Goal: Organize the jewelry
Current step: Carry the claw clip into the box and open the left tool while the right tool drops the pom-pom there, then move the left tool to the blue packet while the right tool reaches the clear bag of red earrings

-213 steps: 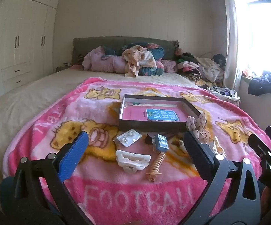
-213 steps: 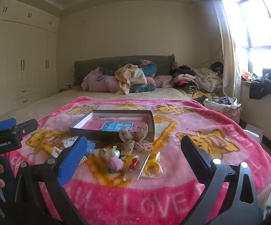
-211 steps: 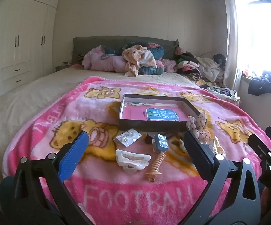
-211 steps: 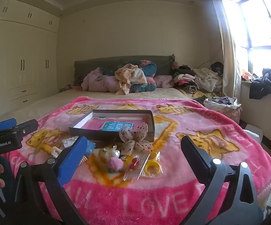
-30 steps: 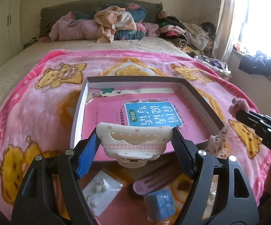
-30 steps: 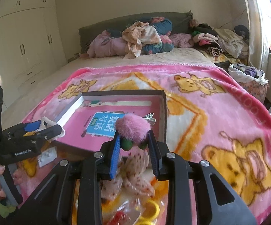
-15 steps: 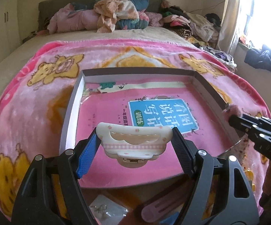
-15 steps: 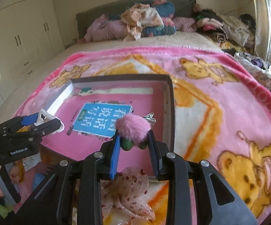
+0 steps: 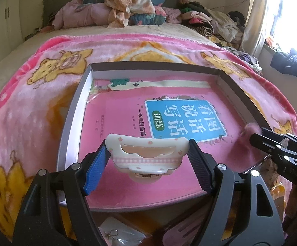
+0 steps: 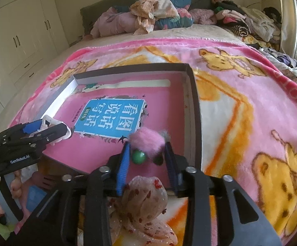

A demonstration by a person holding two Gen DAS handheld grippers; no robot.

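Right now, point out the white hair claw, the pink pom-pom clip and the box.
white hair claw (image 9: 147,155), left wrist view, middle of its body.
pink pom-pom clip (image 10: 147,141), right wrist view, on the fluffy ball.
box (image 10: 195,110), right wrist view, right wall.

- We are looking at a bed (image 9: 15,65) that is wearing a pink cartoon-bear blanket (image 9: 37,110) across its near part.
- A shallow dark-walled box (image 9: 72,114) is sitting directly on the blanket.
- A floral fabric bow (image 10: 146,203) and a small clear packet (image 9: 119,236) are lying on the blanket just in front of the box.
- Heaped clothes (image 9: 132,12) are piling up at the headboard end.
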